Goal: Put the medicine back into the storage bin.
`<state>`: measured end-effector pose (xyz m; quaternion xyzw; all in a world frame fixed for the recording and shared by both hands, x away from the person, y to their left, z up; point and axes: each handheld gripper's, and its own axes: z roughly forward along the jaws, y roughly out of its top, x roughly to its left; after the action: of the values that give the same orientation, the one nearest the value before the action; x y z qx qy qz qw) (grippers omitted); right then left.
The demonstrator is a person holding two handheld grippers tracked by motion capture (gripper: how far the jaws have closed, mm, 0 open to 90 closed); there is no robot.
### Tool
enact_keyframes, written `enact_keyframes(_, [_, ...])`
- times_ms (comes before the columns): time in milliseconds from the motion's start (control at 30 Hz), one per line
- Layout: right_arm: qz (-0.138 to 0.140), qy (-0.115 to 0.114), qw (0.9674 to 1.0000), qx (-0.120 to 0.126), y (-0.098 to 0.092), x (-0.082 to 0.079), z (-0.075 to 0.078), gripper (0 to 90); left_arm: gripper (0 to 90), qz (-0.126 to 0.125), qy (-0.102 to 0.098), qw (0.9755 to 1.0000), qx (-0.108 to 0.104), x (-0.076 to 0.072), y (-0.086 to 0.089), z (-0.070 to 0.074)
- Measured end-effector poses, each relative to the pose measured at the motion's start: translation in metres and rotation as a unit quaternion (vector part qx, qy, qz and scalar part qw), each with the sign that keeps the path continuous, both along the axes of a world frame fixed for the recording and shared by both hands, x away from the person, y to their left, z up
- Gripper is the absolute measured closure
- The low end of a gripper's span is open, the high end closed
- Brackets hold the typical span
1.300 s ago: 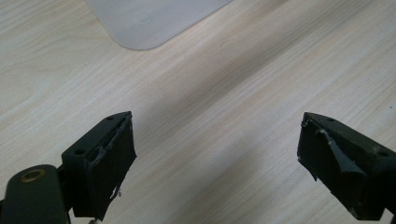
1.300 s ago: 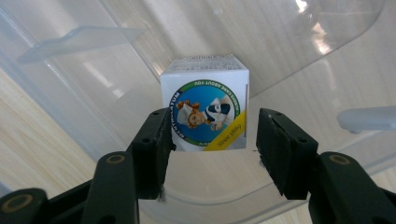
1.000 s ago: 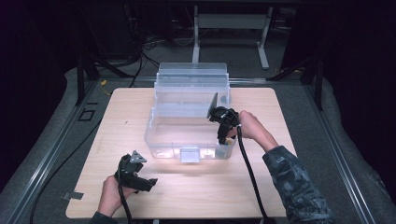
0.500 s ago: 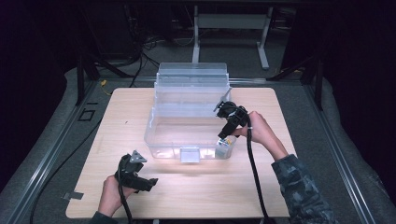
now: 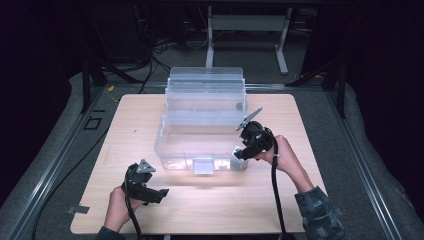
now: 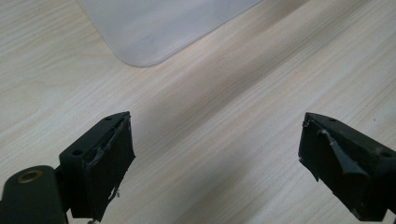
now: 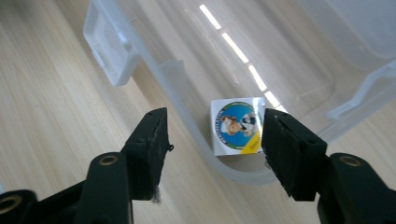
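Small carton (image 7: 236,125) with a blue cartoon label sits inside the clear plastic bin (image 5: 172,137), tucked into its near right corner, at about five o'clock from the bin's centre. A second ago the right gripper (image 5: 243,150) was over the bin's right rim; it is now outside that corner, at about four o'clock. In the right gripper view its jaws have just been opening and stand apart, nothing pinched between them, with the carton beyond their tips behind the bin wall. That suggests the carton has been released into the bin and the placing step is done. The left gripper (image 5: 161,192) rests on the wooden table (image 5: 310,135) at seven o'clock, unmoved, its jaws spread wide and empty.
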<state>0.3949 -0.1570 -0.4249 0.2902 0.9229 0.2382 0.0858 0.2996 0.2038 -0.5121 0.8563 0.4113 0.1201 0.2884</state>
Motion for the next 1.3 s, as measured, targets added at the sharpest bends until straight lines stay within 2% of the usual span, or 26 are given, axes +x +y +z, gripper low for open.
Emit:
enact_keyframes(100, [-0.006, -0.008, 0.9999, 0.014, 0.000, -0.007, -0.010, 36.3, 11.4, 0.000, -0.005, 1.0000, -0.001, 0.001, -0.001, 0.004])
enact_keyframes(300, [-0.010, -0.025, 0.9987, 0.042, -0.001, -0.014, -0.017, 27.3, 11.3, -0.001, -0.019, 0.9997, -0.014, 0.005, 0.004, 0.018])
enact_keyframes(333, [-0.010, -0.027, 0.9986, 0.045, -0.001, -0.014, -0.018, 27.9, 11.3, 0.000, -0.023, 0.9995, -0.021, 0.006, 0.005, 0.021])
enact_keyframes(400, [-0.019, -0.043, 0.9978, 0.046, 0.000, -0.018, -0.018, 30.6, 11.7, 0.001, -0.024, 0.9995, -0.022, 0.010, 0.008, 0.027])
enact_keyframes(433, [-0.019, -0.044, 0.9973, 0.055, -0.001, -0.020, -0.018, 32.2, 11.7, 0.001, -0.025, 0.9995, -0.021, 0.012, 0.009, 0.029])
enact_keyframes(567, [-0.014, -0.052, 0.9970, 0.055, -0.002, -0.023, -0.015, 37.5, 11.8, 0.002, -0.031, 0.9991, -0.029, 0.020, 0.011, 0.041])
enact_keyframes(633, [-0.012, -0.045, 0.9973, 0.056, -0.004, -0.024, -0.015, 39.2, 12.2, -0.002, -0.036, 0.9988, -0.032, 0.025, 0.011, 0.049])
enact_keyframes(667, [-0.015, -0.051, 0.9967, 0.062, -0.004, -0.024, -0.016, 39.8, 12.7, -0.006, -0.037, 0.9988, -0.031, 0.028, 0.011, 0.053])
enact_keyframes(800, [-0.009, -0.052, 0.9968, 0.059, -0.006, -0.026, -0.017, 42.4, 13.5, -0.010, -0.044, 0.9986, -0.028, 0.039, 0.010, 0.064])
enact_keyframes(900, [-0.005, -0.054, 0.9971, 0.054, -0.007, -0.027, -0.018, 43.7, 13.4, -0.014, -0.043, 0.9982, -0.040, 0.049, 0.009, 0.071])
enact_keyframes(1300, [-0.001, -0.060, 0.9960, 0.066, -0.009, -0.027, -0.018, 47.4, 13.6, -0.033, -0.059, 0.9973, -0.028, 0.081, -0.008, 0.099])
